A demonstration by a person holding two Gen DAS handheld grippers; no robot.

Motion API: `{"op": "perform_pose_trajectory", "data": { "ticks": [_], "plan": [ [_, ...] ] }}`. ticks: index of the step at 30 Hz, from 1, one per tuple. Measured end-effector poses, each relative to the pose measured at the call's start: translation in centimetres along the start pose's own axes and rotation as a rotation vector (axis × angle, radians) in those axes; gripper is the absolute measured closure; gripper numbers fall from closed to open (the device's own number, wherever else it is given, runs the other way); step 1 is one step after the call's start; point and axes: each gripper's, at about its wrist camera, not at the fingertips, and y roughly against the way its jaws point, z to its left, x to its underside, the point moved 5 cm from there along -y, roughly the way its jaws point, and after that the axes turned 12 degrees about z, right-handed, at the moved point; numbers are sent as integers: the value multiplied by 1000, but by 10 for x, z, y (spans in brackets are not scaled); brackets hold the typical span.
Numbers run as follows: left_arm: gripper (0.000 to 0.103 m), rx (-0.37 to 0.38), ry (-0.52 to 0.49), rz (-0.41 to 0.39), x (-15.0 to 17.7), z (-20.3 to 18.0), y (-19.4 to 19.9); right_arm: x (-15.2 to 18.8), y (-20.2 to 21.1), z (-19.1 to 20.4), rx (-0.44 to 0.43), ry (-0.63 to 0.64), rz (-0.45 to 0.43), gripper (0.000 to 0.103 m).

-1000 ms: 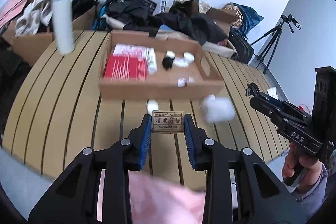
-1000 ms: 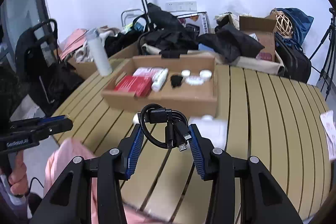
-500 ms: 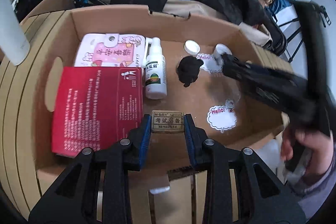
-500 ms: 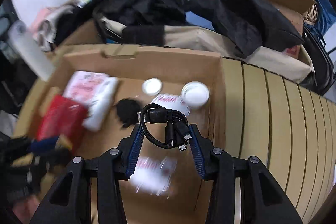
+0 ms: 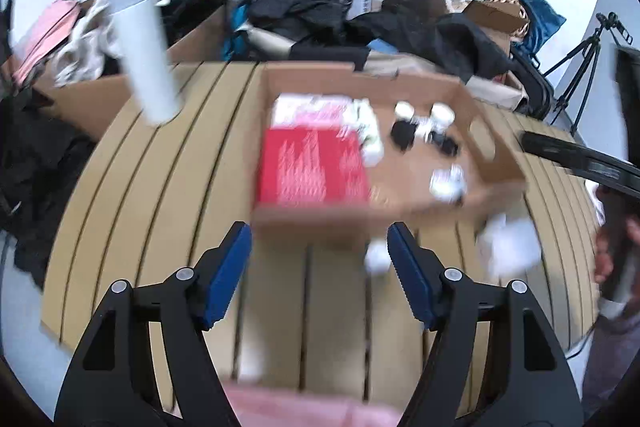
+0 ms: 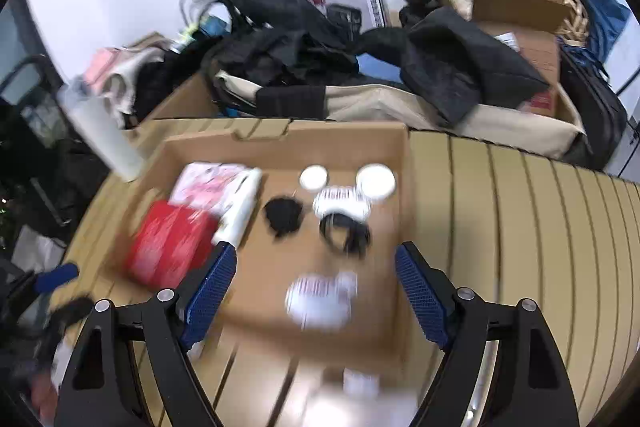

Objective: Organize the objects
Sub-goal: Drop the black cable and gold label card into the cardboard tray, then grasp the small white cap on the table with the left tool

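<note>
Both claws gape with nothing in them: the left claw [image 5: 319,255] hangs just short of the cardboard box [image 6: 288,141], the right claw [image 6: 316,277] over it. The black cable [image 6: 345,231] lies coiled inside. 2 white items [image 5: 510,247] sit outside on the counter [image 5: 160,211]; a hurried, blurred reach might knock them off.

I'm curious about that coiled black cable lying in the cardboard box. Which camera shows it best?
The right wrist view: the coiled black cable lies near the middle, its loop readable despite blur, in the cardboard box. In the left wrist view it is only a small dark smudge further off.
</note>
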Motion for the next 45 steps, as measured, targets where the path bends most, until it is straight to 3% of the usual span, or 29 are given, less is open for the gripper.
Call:
{"op": "perform_pose_trajectory", "data": {
  "ticks": [4, 9, 11, 14, 18, 22, 25, 30, 34, 38, 41, 45],
  "plan": [
    [36, 52, 44, 13, 60, 4, 29, 82, 47, 8, 101, 36, -48, 18],
    [36, 67, 9, 38, 118, -21, 45, 189, 65, 18, 9, -3, -21, 18],
    [36, 55, -4, 44, 125, -32, 42, 210, 66, 14, 27, 2, 5, 19],
    [36, 23, -10, 32, 130, -44, 43, 223, 80, 4, 129, 17, -9, 19],
    [36, 47, -21, 8, 132, -51, 44, 224, 95, -7, 121, -5, -60, 19],
    [39, 5, 0, 5, 122, -42, 23, 217, 79, -17, 113, -34, -33, 40],
    [50, 31, -4, 20, 107, -40, 5, 212, 68, -17, 93, -29, -18, 47],
    [52, 80, -54, 36, 59, -44, -33, 168, 55, -24, 67, -14, -49, 47],
    [52, 16, -126, 88, 28, -51, -75, 115, 30, -37, 67, -6, -48, 47],
    [52, 10, -85, 139, 11, -46, -109, 68, -21, -54, 132, 13, 4, 47],
    [52, 29, -81, 160, 8, -45, -121, 62, -54, -61, 115, 18, 103, 47],
    [52, 54, -59, 154, 13, -40, -121, 89, -53, -48, 40, 60, 130, 47]
  ]
}}
